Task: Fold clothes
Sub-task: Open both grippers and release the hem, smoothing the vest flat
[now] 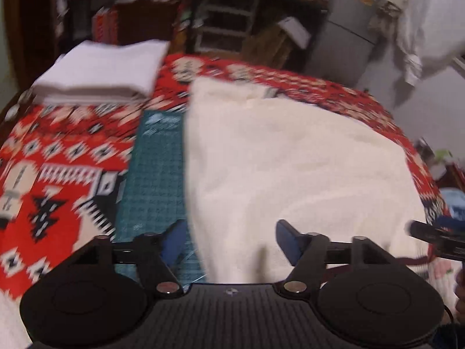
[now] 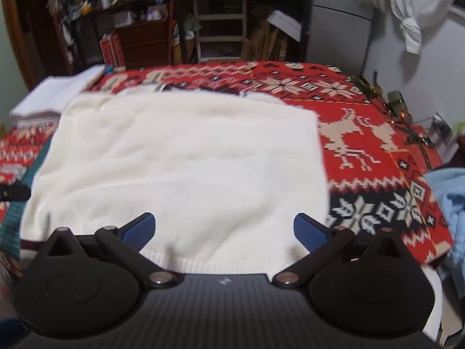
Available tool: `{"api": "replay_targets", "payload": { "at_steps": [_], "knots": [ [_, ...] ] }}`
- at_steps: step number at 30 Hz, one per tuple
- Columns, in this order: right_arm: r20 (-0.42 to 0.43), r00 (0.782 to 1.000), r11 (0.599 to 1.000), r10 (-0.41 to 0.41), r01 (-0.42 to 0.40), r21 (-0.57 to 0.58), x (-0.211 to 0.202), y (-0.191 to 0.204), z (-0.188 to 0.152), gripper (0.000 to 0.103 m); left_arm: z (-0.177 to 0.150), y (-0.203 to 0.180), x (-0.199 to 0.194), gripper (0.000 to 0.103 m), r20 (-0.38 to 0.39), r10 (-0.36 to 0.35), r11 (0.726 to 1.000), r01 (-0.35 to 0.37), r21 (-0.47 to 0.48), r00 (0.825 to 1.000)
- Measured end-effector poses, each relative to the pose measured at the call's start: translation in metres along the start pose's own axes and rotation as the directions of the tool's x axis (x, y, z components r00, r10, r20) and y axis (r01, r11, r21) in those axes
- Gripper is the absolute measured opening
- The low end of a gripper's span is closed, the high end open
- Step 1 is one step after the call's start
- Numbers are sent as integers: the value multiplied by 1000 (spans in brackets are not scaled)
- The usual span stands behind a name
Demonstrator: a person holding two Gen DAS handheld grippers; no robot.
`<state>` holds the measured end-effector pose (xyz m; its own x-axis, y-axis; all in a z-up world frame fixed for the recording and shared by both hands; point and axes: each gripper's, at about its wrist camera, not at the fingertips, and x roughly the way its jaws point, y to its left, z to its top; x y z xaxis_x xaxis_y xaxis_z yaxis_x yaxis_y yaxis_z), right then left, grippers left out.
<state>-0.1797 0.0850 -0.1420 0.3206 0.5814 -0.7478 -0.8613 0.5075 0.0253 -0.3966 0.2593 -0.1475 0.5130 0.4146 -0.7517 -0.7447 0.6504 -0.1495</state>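
A cream knitted garment [image 1: 290,168] [image 2: 180,168] lies spread flat on a table covered with a red patterned cloth [image 1: 58,174] [image 2: 377,160]. My left gripper [image 1: 229,241] hovers open over the garment's near left edge, its blue pads apart and holding nothing. My right gripper [image 2: 223,229] is open above the garment's near hem, with nothing between its fingers. The right gripper's tip [image 1: 436,238] shows at the right edge of the left wrist view. A stack of folded white cloth [image 1: 101,69] [image 2: 55,96] sits at the far left corner.
A teal cutting mat [image 1: 157,180] shows under the garment's left side. A light blue garment [image 2: 447,203] lies off the table's right edge. Cluttered shelves [image 2: 218,23] and a hanging white shirt [image 2: 412,8] stand beyond the table's far edge.
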Motion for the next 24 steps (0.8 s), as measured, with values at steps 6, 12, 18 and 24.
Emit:
{"api": "replay_targets", "payload": {
  "at_steps": [6, 12, 18, 24],
  "knots": [
    [-105, 994, 1000, 2, -3, -9, 40, 11, -16, 103, -9, -30, 37, 72, -53, 1, 991, 6, 136, 999],
    [-116, 992, 999, -43, 46, 21, 53, 11, -25, 103, -19, -36, 60, 84, -89, 21, 979, -3, 203, 996],
    [-88, 993, 996, -76, 80, 34, 53, 16, -31, 103, -23, -42, 63, 103, -74, 22, 973, -4, 230, 997],
    [-23, 997, 997, -72, 73, 29, 49, 17, -37, 103, -27, -45, 65, 103, -45, 21, 969, -9, 249, 999]
  ]
}}
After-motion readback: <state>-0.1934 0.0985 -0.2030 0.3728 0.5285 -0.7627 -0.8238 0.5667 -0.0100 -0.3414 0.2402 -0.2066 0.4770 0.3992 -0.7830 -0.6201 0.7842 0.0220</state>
